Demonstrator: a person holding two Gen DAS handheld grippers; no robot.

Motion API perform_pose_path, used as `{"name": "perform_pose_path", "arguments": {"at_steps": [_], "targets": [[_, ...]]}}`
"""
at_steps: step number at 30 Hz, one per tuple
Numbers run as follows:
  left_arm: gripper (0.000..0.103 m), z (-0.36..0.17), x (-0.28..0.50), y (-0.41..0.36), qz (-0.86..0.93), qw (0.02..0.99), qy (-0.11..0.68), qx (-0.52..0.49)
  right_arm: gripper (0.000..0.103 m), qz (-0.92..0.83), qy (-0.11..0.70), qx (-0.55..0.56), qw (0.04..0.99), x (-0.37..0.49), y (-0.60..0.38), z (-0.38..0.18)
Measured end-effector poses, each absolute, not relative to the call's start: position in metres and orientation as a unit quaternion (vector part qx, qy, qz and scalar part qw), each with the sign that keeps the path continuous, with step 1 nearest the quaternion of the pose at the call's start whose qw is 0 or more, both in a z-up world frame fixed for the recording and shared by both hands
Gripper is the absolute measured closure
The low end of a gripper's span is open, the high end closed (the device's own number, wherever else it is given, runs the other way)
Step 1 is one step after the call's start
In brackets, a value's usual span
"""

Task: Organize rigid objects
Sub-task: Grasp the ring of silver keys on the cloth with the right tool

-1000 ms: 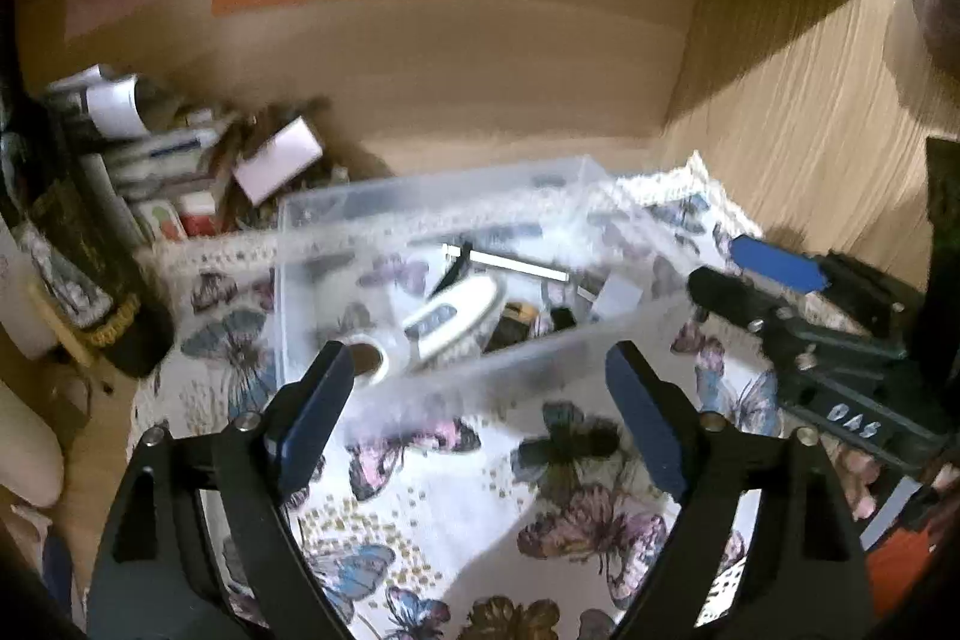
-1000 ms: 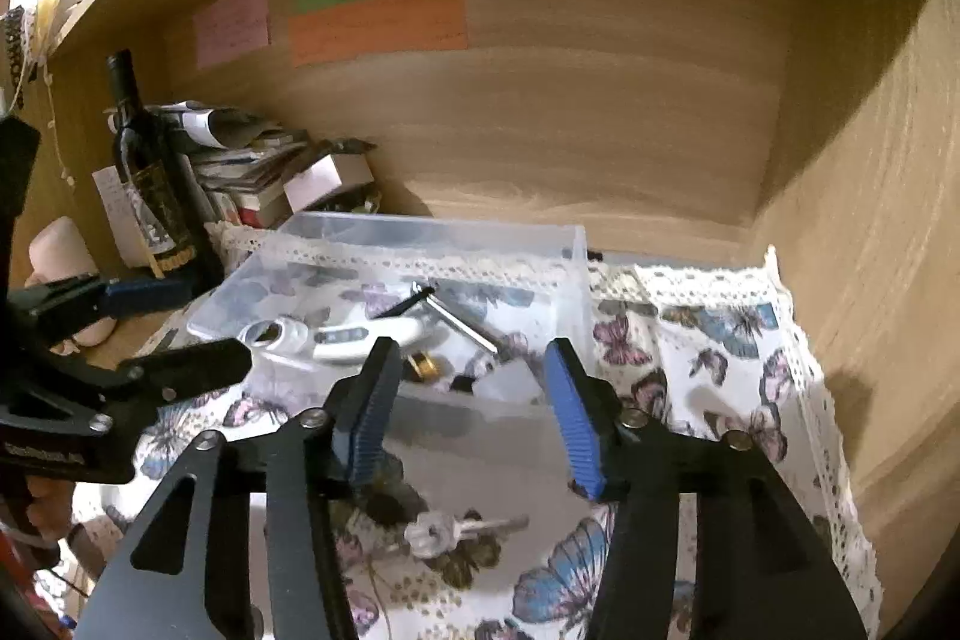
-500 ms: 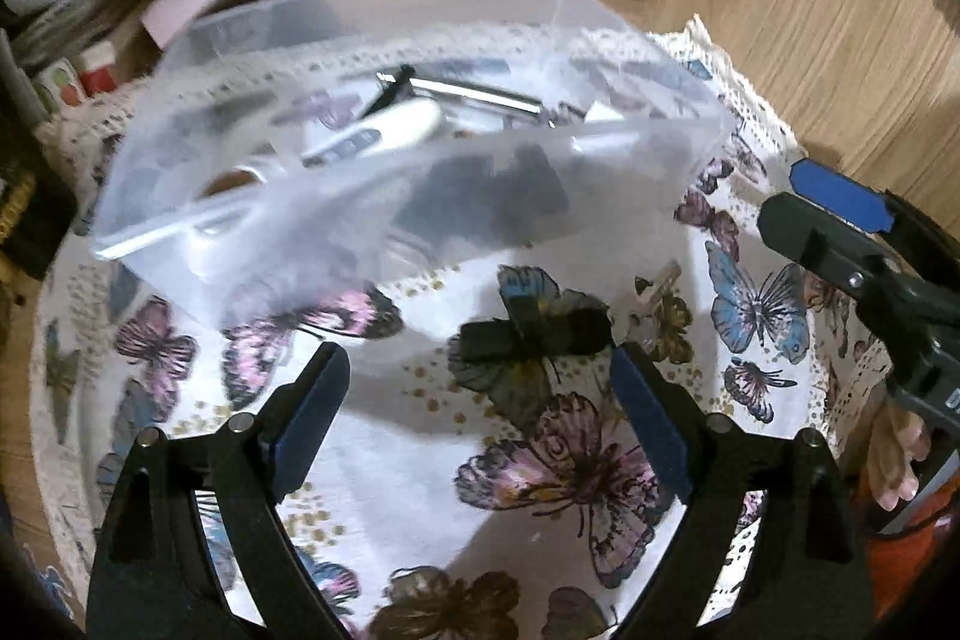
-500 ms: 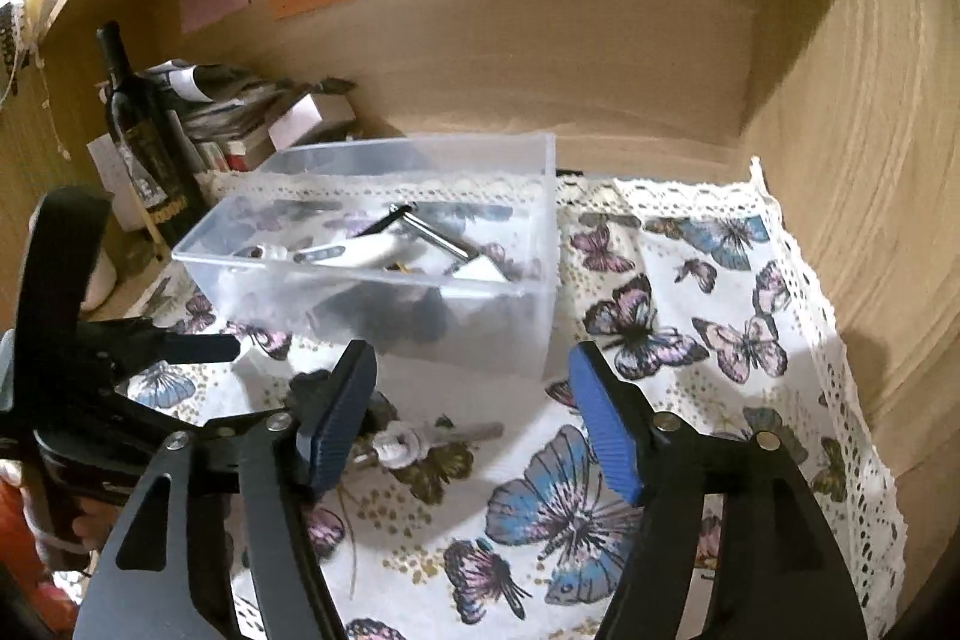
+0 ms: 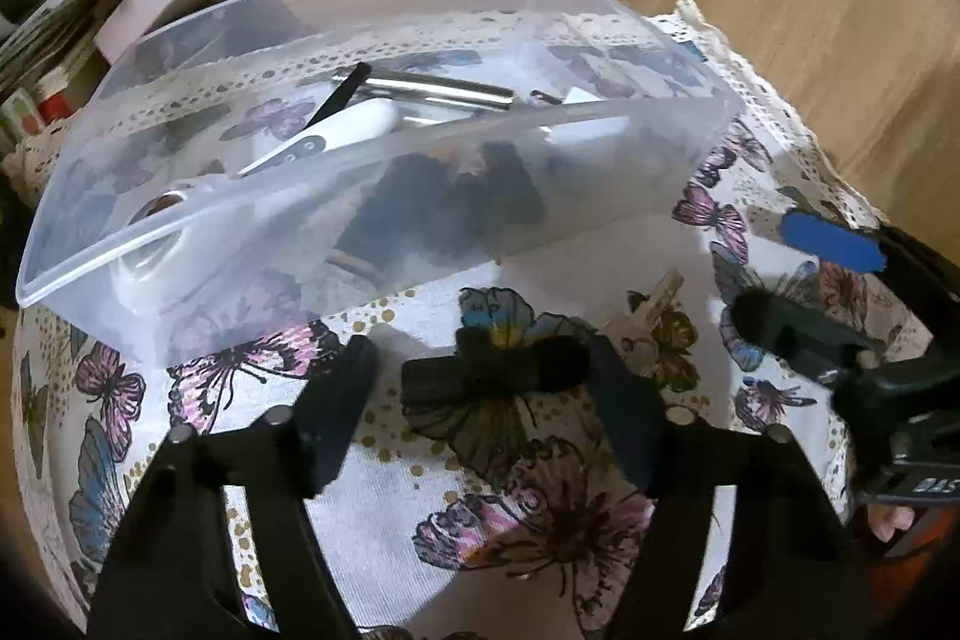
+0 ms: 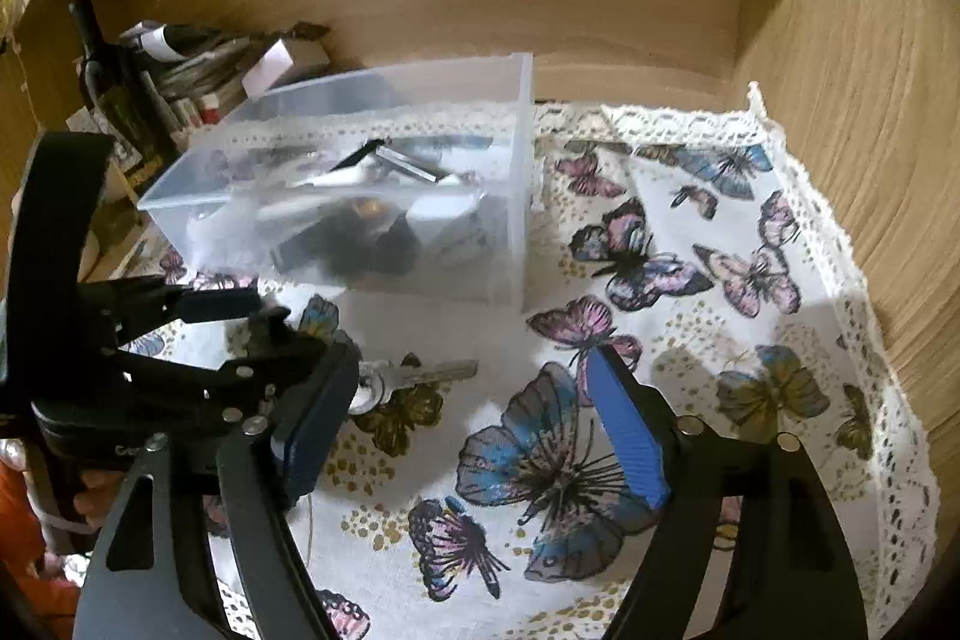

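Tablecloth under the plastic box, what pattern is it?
Butterflies on white tablecloth with lace edging, clearest in the right wrist view.

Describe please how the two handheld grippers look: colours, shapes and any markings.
Both are black plastic frames with silver rivets, ending in two flat fingers. The right gripper has bright blue ribbed pads. The left gripper's pads look dark navy. White lettering shows on the right gripper's body, partly cut off.
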State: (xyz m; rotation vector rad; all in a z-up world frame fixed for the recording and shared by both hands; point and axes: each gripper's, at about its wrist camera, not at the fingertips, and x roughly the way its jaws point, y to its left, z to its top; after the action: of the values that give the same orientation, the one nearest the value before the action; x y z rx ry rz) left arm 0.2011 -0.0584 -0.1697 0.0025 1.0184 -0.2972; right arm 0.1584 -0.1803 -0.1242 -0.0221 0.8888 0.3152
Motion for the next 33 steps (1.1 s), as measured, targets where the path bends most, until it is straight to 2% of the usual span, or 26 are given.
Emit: {"name": "perform_pose_path", "arguments": {"at_steps": [1,20,28,33], "targets": [[0.043,-0.169,0.2,-0.058,-0.146,0.863,0.484,0.002,0.026,0.153,0.432,-0.013,0.889,0.159,-0.178,-0.126],[0.043,-0.152,0.172,-0.01,-0.115,0.883,0.455,-0.025,0.025,0.174,0.477,-0.076,0.858,0.183,-0.134,-0.157],[0.043,-0.147,0.164,-0.01,-0.119,0.888,0.443,-0.028,0.044,0.155,0.47,-0.074,0.866,0.188,-0.139,-0.157],[0.043,-0.144,0.158,-0.007,-0.118,0.892,0.436,-0.031,0.044,0.149,0.467,-0.07,0.869,0.187,-0.139,-0.155]]}}
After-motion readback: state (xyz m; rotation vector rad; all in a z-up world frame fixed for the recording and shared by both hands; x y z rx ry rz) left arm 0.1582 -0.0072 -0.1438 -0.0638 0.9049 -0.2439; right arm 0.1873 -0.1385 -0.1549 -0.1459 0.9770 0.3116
